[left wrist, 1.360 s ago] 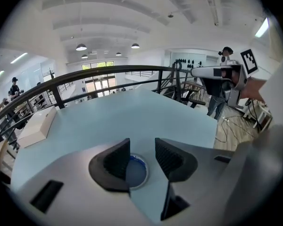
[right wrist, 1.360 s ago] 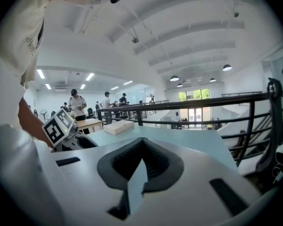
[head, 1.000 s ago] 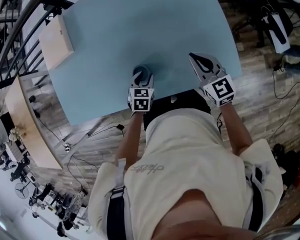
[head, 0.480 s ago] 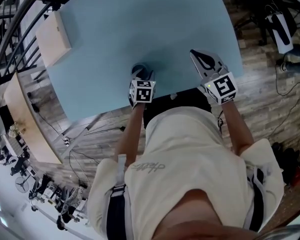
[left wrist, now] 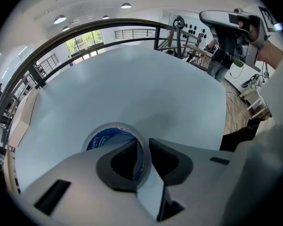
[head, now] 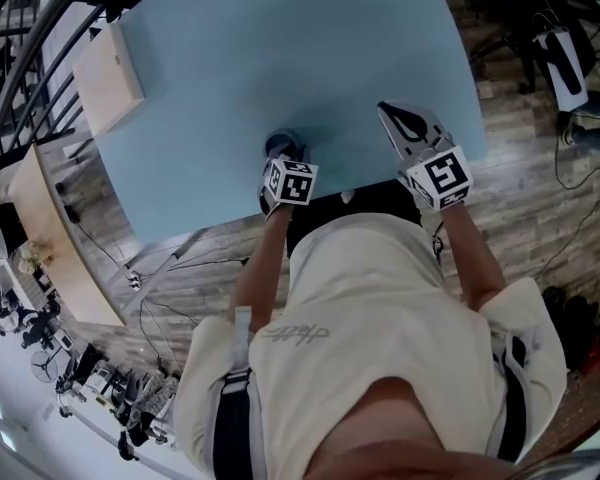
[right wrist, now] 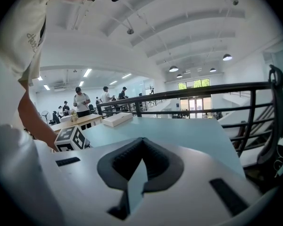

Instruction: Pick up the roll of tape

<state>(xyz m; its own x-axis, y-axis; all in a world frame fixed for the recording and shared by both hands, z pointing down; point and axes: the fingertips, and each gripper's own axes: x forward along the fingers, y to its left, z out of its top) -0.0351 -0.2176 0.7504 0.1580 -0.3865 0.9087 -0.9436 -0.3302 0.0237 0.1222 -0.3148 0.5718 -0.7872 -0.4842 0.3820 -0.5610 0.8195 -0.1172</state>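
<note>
The pale blue tabletop (head: 280,58) carries the roll of tape (left wrist: 106,136), which lies flat close to the edge nearest me. A light flat box (head: 110,76) sits well away from the roll, up and to the left in my head view. My right tool (right wrist: 142,142) hangs off to the right of the roll, well apart from it, its jaws brought together on nothing. My left tool (left wrist: 144,147) points steeply down onto the roll. Its jaws have just been closing, one inside the roll's hole and one outside, and now pinch its wall between them.
</note>
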